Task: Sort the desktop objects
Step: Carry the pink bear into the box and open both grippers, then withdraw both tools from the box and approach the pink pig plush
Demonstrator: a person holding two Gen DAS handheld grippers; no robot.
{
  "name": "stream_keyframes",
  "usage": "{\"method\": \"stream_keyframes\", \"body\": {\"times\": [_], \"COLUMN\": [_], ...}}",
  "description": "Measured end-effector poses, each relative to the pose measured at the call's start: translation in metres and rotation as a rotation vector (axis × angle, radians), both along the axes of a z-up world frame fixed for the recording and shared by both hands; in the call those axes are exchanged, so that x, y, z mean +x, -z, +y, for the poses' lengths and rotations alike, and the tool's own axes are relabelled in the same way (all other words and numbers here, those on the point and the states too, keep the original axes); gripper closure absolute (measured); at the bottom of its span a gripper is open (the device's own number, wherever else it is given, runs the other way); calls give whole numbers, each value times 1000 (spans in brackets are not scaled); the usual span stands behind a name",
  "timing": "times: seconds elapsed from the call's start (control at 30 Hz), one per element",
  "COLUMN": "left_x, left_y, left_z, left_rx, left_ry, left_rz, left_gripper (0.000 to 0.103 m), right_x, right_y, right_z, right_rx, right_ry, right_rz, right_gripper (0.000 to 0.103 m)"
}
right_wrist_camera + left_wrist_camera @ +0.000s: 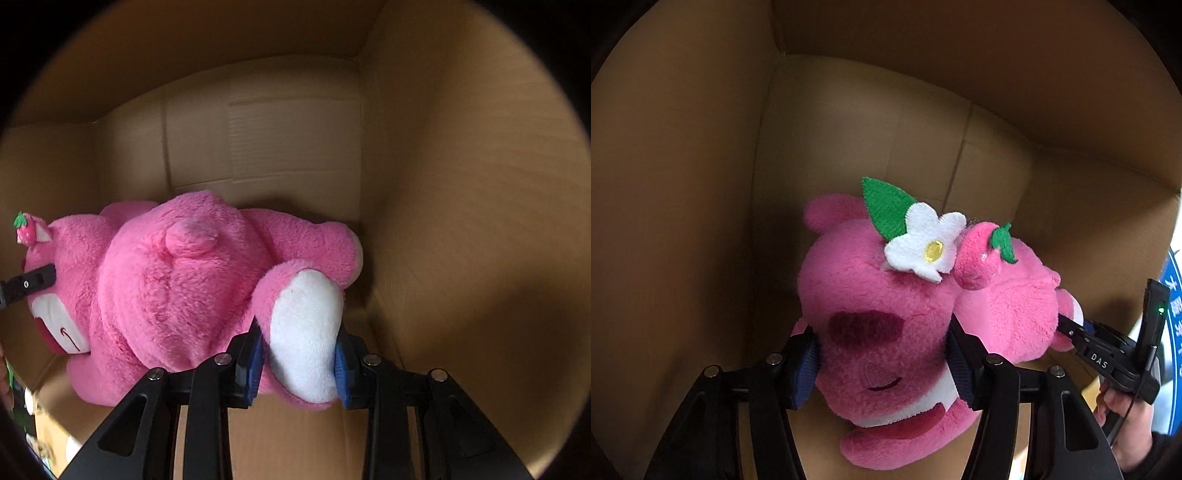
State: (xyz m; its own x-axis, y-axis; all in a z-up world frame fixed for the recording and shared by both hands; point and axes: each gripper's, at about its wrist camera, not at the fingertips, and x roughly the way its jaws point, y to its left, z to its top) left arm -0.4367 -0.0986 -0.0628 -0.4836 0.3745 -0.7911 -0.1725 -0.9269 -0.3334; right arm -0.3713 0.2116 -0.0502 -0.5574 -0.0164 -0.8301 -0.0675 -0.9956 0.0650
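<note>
- Surroundings: both wrist views look into a large cardboard box (pixel 683 184); plain brown walls fill almost the whole field, with flap seams visible on the far panel.
- Room: very little shows outside the box. In the left wrist view a blue round sign with white characters (pixel 1174 317) sits at the far right edge; too cropped to read.
- Object: a pink plush bear (pixel 879 332) lies inside the box, turned on its side. A white felt flower (pixel 923 247) with a green leaf and a small plush strawberry (pixel 979 258) sit on top of its head.
- Left gripper (pixel 882 363): closed on the bear's head, blue pads pressing into the plush on the left and right of the face. Head fills the near centre of that view.
- Right gripper (pixel 299 363): closed on the bear's foot, the white sole (pixel 306 332) between the two blue pads. The body and small tail extend to the left and far from it.
- Cross-check: the right gripper shows in the left wrist view at the right, held by a hand (pixel 1126 417); its tips meet the bear's foot.
- Whether the bear rests on the box floor or hangs above it cannot be told; the underside is hidden.
</note>
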Motion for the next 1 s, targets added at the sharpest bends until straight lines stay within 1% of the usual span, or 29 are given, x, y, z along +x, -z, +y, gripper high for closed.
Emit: {"method": "stream_keyframes", "body": {"times": [0.07, 0.13, 0.2, 0.23, 0.3, 0.37, 0.43, 0.5, 0.53, 0.57, 0.63, 0.67, 0.7, 0.73, 0.8, 0.87, 0.9, 1.0], "left_x": [-15, -27, -35, -36, -38, -35, -31, -24, -18, -11, 11, 15, 25, 37, 69, 105, 124, 177], "left_y": [11, 23, 32, 35, 38, 35, 28, 15, 7, -1, -17, -30, -40, -50, -73, -98, -110, -147], "left_z": [1, 0, -3, -2, -1, 3, 3, 1, 0, -2, 2, 5, 8, 11, 27, 31, 31, 34], "left_rx": [-7, -27, -55, -60, -63, -112, -123, -116, -116, -117, -145, -158, -175, -192, -279, -325, -345, -321], "left_ry": [-16, -47, -78, -74, -55, -46, -50, -71, -78, -85, -94, -101, -102, -102, -105, -111, -114, -137], "left_rz": [-33, -67, -93, -96, -98, -80, -68, -46, -29, -10, 31, 54, 78, 103, 178, 246, 279, 337], "left_gripper": [34, 32, 33, 34, 33, 32, 31, 24, 19, 16, 15, 14, 13, 12, 11, 1, 0, 0], "right_x": [-14, -17, -21, -22, -22, -26, -21, -12, -7, -1, 9, 14, 27, 34, 53, 77, 87, 118], "right_y": [6, 16, 23, 26, 26, 22, 24, 27, 26, 25, 10, 3, -10, -22, -48, -72, -84, -117], "right_z": [4, 7, 9, 9, 5, 3, 4, 4, 1, -2, -16, -23, -30, -36, -45, -47, -45, -41], "right_rx": [8, 14, 16, 12, 15, 10, 6, 6, 15, 24, 86, 116, 121, 110, 86, 66, 57, 32], "right_ry": [20, 26, 27, 21, 16, 21, 14, -11, -38, -65, -117, -143, -177, -194, -223, -230, -225, -211], "right_rz": [-27, -51, -68, -69, -61, -71, -90, -111, -117, -122, -107, -99, -59, -41, -2, 38, 57, 113], "right_gripper": [72, 71, 70, 68, 64, 56, 50, 47, 40, 26, 12, 4, 0, 0, 0, 0, 0, 0]}}
